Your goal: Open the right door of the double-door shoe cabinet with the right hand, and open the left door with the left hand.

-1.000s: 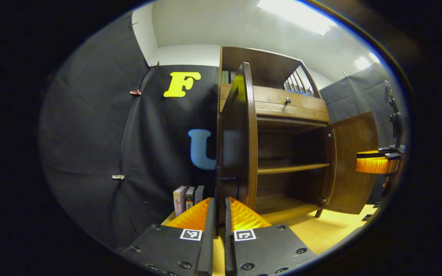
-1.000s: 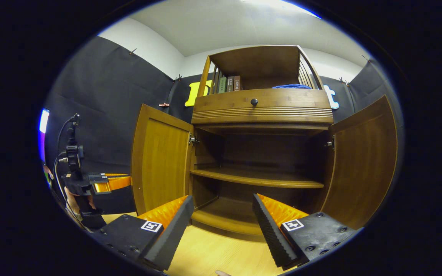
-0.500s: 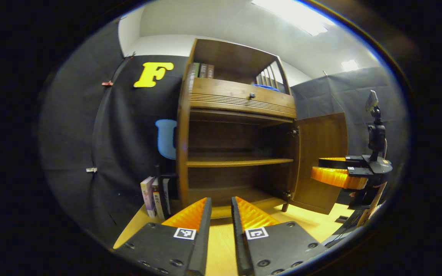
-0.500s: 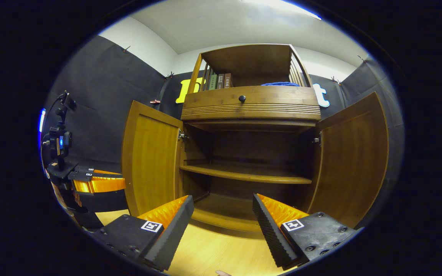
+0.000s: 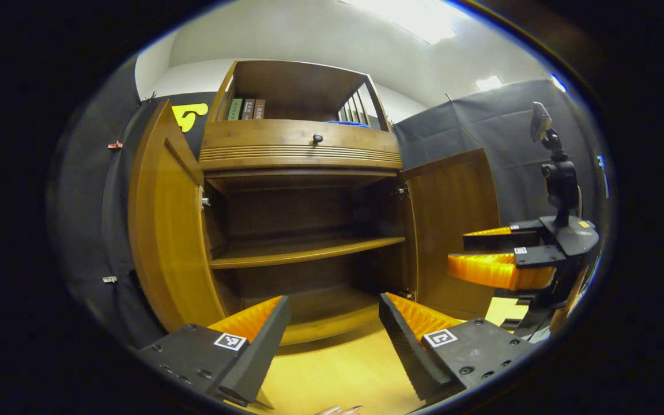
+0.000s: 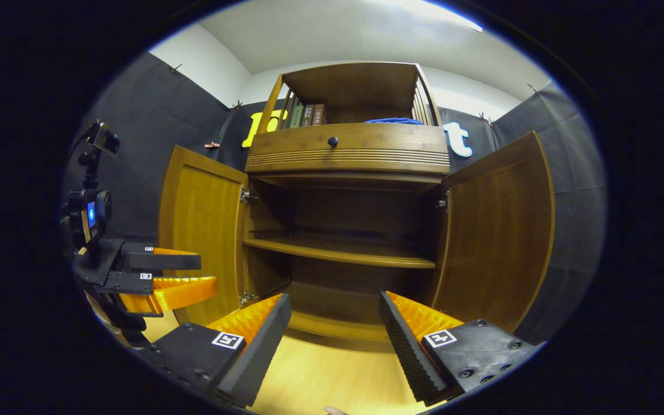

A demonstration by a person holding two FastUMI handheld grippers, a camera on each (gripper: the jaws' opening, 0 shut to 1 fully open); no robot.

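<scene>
A wooden shoe cabinet point(image 5: 300, 151) fills the centre, its left door point(image 5: 162, 230) and right door point(image 5: 453, 225) swung open. The left gripper point(image 5: 332, 323), jaws apart, sits at bottom; the right gripper point(image 5: 496, 259) at right edge.

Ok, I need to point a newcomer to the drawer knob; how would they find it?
Start at the wooden shoe cabinet with both doors swung open. Above the open compartment runs a ribbed drawer front; the small dark round knob sits at its middle, the only knob there.

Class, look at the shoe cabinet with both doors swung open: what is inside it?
Inside the shoe cabinet, between the left door and right door, one bare middle shelf and a bare bottom board show. The back corners are too dark to judge.
</scene>
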